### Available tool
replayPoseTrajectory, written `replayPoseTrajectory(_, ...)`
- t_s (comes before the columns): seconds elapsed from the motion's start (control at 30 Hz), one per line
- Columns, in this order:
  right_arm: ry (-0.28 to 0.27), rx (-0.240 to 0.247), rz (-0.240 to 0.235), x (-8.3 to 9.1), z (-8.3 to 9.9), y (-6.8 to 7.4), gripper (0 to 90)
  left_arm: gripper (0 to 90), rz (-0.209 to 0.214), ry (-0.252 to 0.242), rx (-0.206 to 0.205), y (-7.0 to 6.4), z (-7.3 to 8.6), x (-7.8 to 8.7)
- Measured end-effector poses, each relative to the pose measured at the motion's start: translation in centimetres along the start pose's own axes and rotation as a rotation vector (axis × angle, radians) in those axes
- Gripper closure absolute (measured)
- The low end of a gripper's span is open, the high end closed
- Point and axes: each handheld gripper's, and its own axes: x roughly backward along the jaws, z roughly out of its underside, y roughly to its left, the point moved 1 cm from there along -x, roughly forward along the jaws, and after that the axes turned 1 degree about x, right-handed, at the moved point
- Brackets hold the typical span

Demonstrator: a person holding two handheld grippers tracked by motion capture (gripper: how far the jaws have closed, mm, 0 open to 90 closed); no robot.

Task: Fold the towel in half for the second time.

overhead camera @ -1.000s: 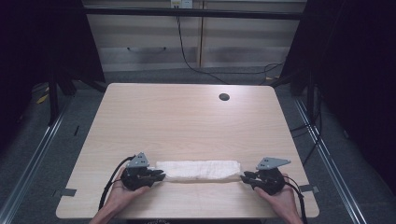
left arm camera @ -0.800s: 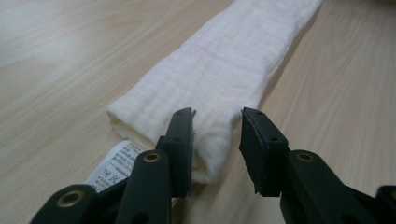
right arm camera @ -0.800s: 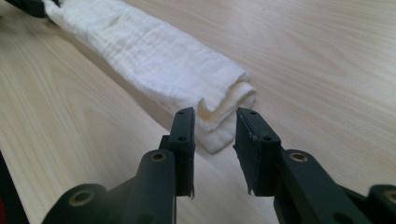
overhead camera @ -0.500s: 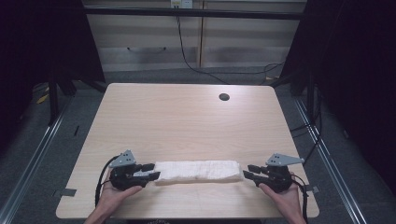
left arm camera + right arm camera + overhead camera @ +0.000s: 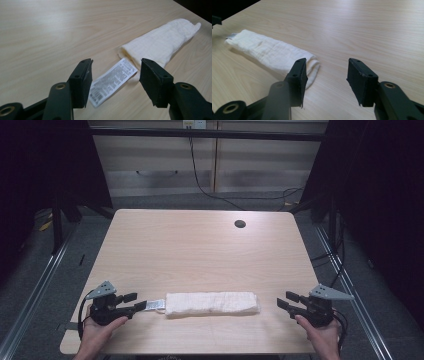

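The rolled cream cotton cloth (image 5: 212, 304) looks soft, light and floppy; its ends seem best to pinch. The left claw (image 5: 141, 305) and right claw (image 5: 283, 300) are both open, holding nothing.

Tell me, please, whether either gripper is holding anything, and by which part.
Nothing is held. The left gripper and the right gripper are both open, and the towel lies free on the table.
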Motion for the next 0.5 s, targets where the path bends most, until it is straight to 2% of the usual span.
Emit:
replayPoseTrajectory(0.03,-0.003,-0.005,0.006,0.1,0.2,-0.2,48.9,40.6,-0.017,-0.002,0.005,0.3,0.3,0.2)
replayPoseTrajectory(0.07,-0.005,-0.011,0.016,0.2,0.5,-0.4,48.0,39.4,-0.025,-0.018,0.037,0.7,0.6,0.4)
replayPoseTrajectory(0.13,-0.01,-0.044,0.024,0.2,1.2,-1.0,47.3,38.4,-0.05,-0.035,0.07,1.2,1.0,0.8)
replayPoseTrajectory(0.2,-0.003,-0.066,0.028,0.0,1.8,-1.5,46.6,37.0,-0.062,-0.048,0.076,1.7,1.0,1.2)
replayPoseTrajectory(0.23,0.002,-0.065,0.03,0.0,1.9,-1.6,46.0,36.6,-0.071,-0.065,0.095,1.9,1.0,1.4)
replayPoseTrajectory(0.37,0.018,-0.072,0.057,-0.3,2.3,-1.9,41.5,33.7,-0.096,-0.071,0.111,2.6,1.1,1.4)
replayPoseTrajectory(0.43,0.029,-0.072,0.075,-0.6,2.5,-1.8,38.3,31.3,-0.098,-0.058,0.107,2.7,1.1,1.2)
replayPoseTrajectory(0.5,0.04,-0.069,0.072,-0.9,2.5,-1.7,38.0,30.2,-0.094,-0.048,0.098,2.6,1.2,1.1)
